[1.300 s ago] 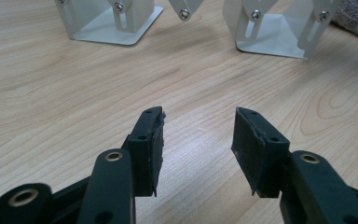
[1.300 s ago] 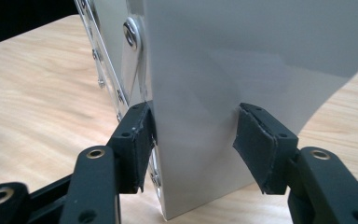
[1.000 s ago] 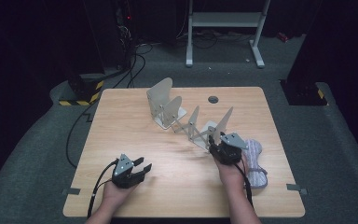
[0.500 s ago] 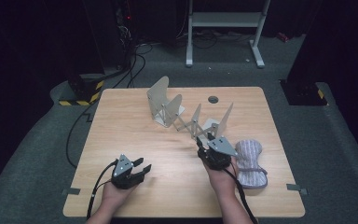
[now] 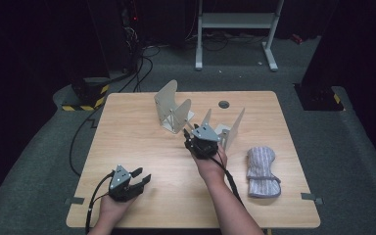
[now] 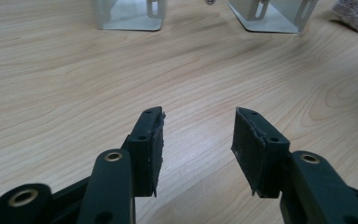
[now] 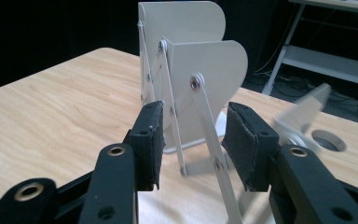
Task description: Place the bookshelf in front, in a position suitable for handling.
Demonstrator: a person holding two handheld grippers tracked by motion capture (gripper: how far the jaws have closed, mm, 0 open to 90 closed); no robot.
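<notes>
A dark room with cables on a grey floor surrounds the pale wooden desk (image 5: 142, 147) I work at. On it stands a folding metal rack (image 5: 196, 120): upright white plates joined by thin crossed bars, stretched from the far middle of the desk toward its right. It looks stiff in each plate but loose at the rivets, light, smooth and a bit slippery, so I judge it will scissor in or out rather than lift as one piece. A plate edge or a bar close to a rivet seems the best hold.

My right gripper (image 5: 201, 145) sits at the rack's near end; its jaws have just been closing, yet they are spread with a crossed bar (image 7: 208, 140) between them, the pads not pressing it. My left gripper (image 5: 136, 179) rests near the desk's front left corner, jaws parted over bare wood.

The high view shows the rack's full span and a striped cloth mitt (image 5: 262, 166) lying to its right. The right gripper view alone shows the rivets (image 7: 196, 82) and how the bars cross.
</notes>
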